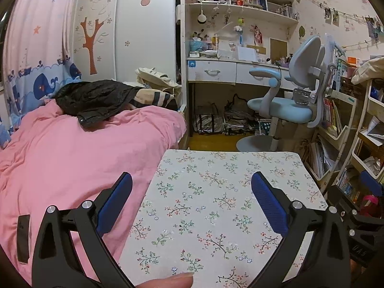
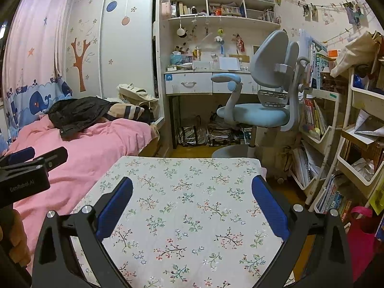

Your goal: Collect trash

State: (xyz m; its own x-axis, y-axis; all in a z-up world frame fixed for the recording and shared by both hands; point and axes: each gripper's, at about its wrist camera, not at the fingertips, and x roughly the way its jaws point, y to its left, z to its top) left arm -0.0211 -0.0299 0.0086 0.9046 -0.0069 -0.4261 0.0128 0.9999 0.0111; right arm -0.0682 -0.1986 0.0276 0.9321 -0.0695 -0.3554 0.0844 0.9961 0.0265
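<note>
A small table with a floral cloth (image 1: pixel 216 192) (image 2: pixel 192 192) fills the foreground of both wrist views, and no trash shows on it. My left gripper (image 1: pixel 192 182) hovers over the table's left part, its blue-padded fingers wide apart with nothing between them. My right gripper (image 2: pixel 192 187) hangs over the table's near middle, also open and holding nothing. The left gripper's body (image 2: pixel 26 168) shows at the left edge of the right wrist view, above the pink bed. A fingertip (image 1: pixel 172 279) pokes in at the bottom of the left wrist view.
A bed with a pink cover (image 1: pixel 60 156) lies left of the table, with a black jacket (image 1: pixel 96 98) and bags on it. Beyond stand a white desk (image 1: pixel 216 72), a blue swivel chair (image 1: pixel 288 105), and crowded book racks (image 1: pixel 348 144) on the right. A pink bag (image 2: pixel 362 235) sits low right.
</note>
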